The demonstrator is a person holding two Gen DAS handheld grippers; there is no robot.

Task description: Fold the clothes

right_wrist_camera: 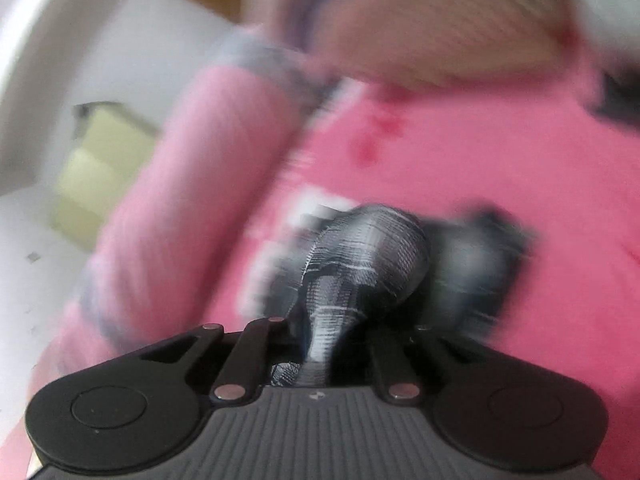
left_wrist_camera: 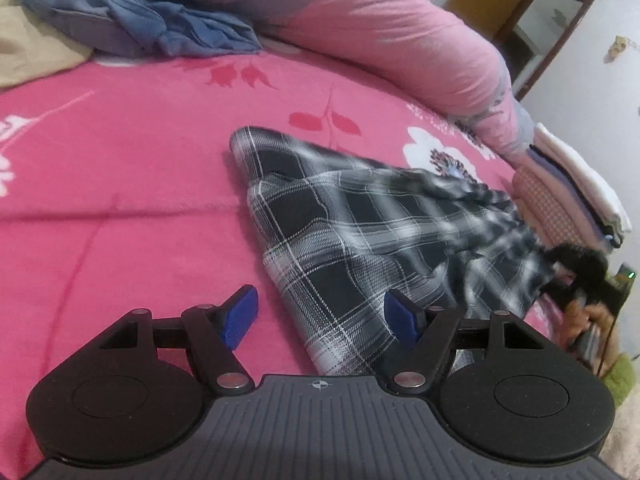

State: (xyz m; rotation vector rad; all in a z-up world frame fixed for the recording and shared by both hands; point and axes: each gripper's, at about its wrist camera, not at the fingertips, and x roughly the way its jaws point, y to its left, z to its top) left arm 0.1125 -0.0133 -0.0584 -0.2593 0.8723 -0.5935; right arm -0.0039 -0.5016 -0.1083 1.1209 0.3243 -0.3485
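A black-and-white plaid garment [left_wrist_camera: 360, 232] lies on the pink flowered bed sheet [left_wrist_camera: 120, 168], its right end lifted and stretched toward the bed's right edge. My left gripper [left_wrist_camera: 320, 316] is open, just above the sheet, with the garment's near corner between its blue pads [left_wrist_camera: 240, 320]. My right gripper [right_wrist_camera: 320, 340] is shut on a bunched end of the plaid garment [right_wrist_camera: 360, 256]; this view is heavily blurred. The right gripper also shows as a dark shape in the left wrist view [left_wrist_camera: 576, 268].
A pink quilt [left_wrist_camera: 380, 28] is rolled along the back of the bed. Crumpled blue clothes [left_wrist_camera: 132, 20] and a beige cloth [left_wrist_camera: 28, 48] lie at the back left. Folded fabrics [left_wrist_camera: 572, 188] are stacked at the right edge. A wooden frame [left_wrist_camera: 532, 12] stands beyond.
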